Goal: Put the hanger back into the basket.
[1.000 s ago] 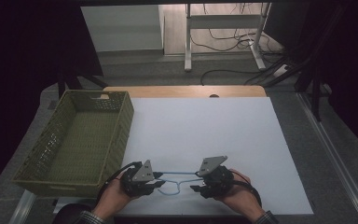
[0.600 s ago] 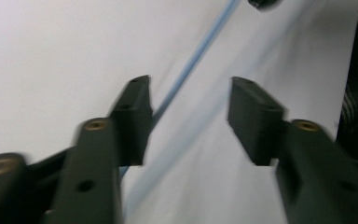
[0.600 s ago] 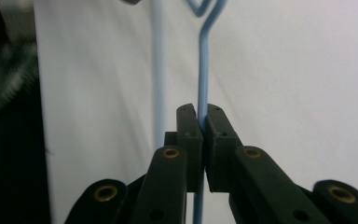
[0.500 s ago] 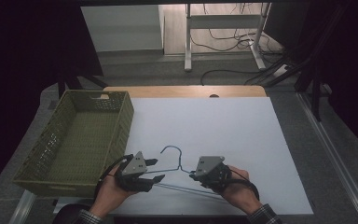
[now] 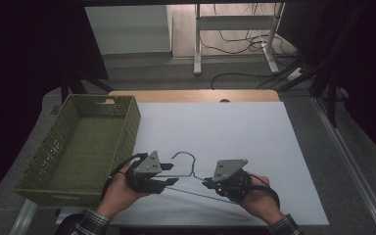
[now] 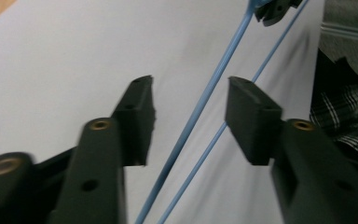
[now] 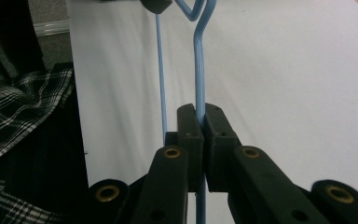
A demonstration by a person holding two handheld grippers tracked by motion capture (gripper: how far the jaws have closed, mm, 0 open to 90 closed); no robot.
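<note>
White sheeting covers the table (image 5: 274, 147), with a basket (image 5: 85, 147) at its left. A blue wire hanger (image 5: 186, 169) is held above the near edge: clamped in the right gripper (image 5: 209, 182), loose between the parted, closing jaws of the left gripper (image 5: 169, 177). Light, springy, slippery wire is best taken at its shoulders. No writing is seen.

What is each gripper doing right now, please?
Left gripper: open, jaws just closing in, blue wire hanger between them, untouched.
Right gripper: shut on the hanger's wire.
</note>
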